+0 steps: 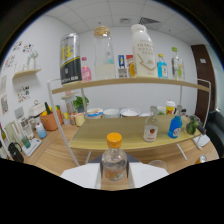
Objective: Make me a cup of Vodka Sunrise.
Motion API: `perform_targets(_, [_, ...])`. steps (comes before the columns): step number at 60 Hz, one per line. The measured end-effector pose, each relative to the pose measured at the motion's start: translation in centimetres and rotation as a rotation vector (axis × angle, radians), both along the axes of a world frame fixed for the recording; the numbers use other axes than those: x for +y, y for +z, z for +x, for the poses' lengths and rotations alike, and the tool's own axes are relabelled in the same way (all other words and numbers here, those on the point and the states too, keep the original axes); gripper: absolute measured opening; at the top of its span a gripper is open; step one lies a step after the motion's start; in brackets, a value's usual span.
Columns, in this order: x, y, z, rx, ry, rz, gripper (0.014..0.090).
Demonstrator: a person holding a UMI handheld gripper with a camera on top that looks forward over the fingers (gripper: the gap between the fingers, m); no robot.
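A clear bottle with an orange cap (114, 161) stands upright between my two white fingers, which sit close against its sides. My gripper (115, 176) is shut on this bottle, holding it just in front of a two-tier wooden rack (125, 136). On the rack's lower board stand a small bottle with a red label (150, 128) and a blue bottle (175, 125). The rim of a clear glass (157, 163) shows just beyond my right finger.
The rack's top board (130, 81) carries a black and yellow can (70, 58), a tall clear bottle (105, 52), a white bottle (142, 50) and smaller ones. Bowls (111, 113) line the back of the lower board. A potted plant (49, 120) stands at the left.
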State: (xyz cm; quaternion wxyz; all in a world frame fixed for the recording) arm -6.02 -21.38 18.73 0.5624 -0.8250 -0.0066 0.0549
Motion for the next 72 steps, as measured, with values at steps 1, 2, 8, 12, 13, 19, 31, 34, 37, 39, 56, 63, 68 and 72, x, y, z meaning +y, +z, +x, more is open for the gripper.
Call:
perform_targets(1, [0.0, -0.6, 0.0, 0.002, -0.004, -0.008, 0.0360])
perform_targets(2, [0.0, -1.3, 0.1, 0.003, -0.008, -0.016, 0.0360])
perform_targets(8, [0.4, -5.2, 0.2, 0.017, -0.026, -0.060, 0.0360])
perform_targets(12, [0.9, -7.2, 0.4, 0.014, -0.040, -0.070, 0.0359])
perform_targets(13, [1.0, -7.6, 0.4, 0.011, -0.042, -0.072, 0.0359])
perform_targets(19, [1.7, -10.1, 0.1, 0.012, -0.051, -0.100, 0.0359])
perform_targets(31, [2.4, -14.7, -0.4, -0.031, -0.047, -0.176, 0.0361])
perform_targets(34, [2.6, -15.3, -0.6, -0.035, -0.046, -0.190, 0.0359])
perform_targets(37, [2.5, -16.0, -0.7, -0.042, -0.047, -0.217, 0.0357])
perform_targets(39, [2.5, -16.3, -0.8, -0.043, -0.049, -0.227, 0.0358])
perform_targets(56, [2.1, -17.6, -0.9, -0.073, -0.039, -0.263, 0.0365])
perform_targets(63, [1.9, -17.7, -0.9, -0.096, -0.026, -0.257, 0.0368])
perform_targets(68, [1.7, -17.8, -0.9, -0.097, -0.017, -0.259, 0.0371])
perform_targets(72, [1.4, -18.1, -0.9, -0.099, -0.008, -0.277, 0.0385])
